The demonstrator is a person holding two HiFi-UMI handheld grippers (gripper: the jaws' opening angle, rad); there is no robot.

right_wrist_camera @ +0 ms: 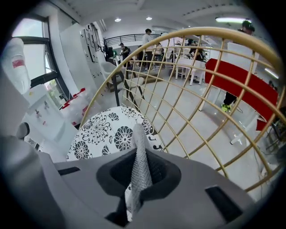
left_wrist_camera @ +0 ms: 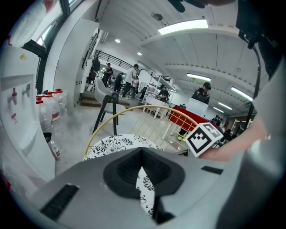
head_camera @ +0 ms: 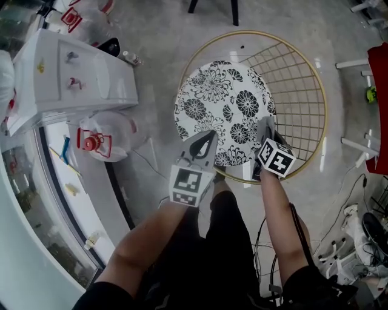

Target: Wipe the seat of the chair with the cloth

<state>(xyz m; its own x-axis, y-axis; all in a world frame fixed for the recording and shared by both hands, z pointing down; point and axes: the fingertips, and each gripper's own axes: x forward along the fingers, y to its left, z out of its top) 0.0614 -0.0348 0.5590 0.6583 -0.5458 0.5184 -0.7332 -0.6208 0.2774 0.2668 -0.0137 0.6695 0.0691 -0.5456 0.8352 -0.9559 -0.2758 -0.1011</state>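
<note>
The chair has a gold wire frame (head_camera: 306, 91) and a round seat (head_camera: 221, 103) with a black-and-white flower print. My right gripper (head_camera: 265, 138) hangs over the seat's right front edge, shut on a grey cloth (head_camera: 265, 126). In the right gripper view the cloth (right_wrist_camera: 137, 141) sticks up as a narrow strip from between the jaws of the right gripper (right_wrist_camera: 140, 172), with the seat (right_wrist_camera: 105, 132) beyond it. My left gripper (head_camera: 204, 144) hovers over the seat's front edge, shut on nothing. The left gripper (left_wrist_camera: 142, 153) looks across the seat (left_wrist_camera: 114, 143).
A white water dispenser (head_camera: 66, 72) and water jugs (head_camera: 104, 142) stand at the left. Black chair legs (head_camera: 233, 9) stand beyond the chair. A red table (head_camera: 379, 91) and cables (head_camera: 364, 233) lie to the right. People stand far back in the hall.
</note>
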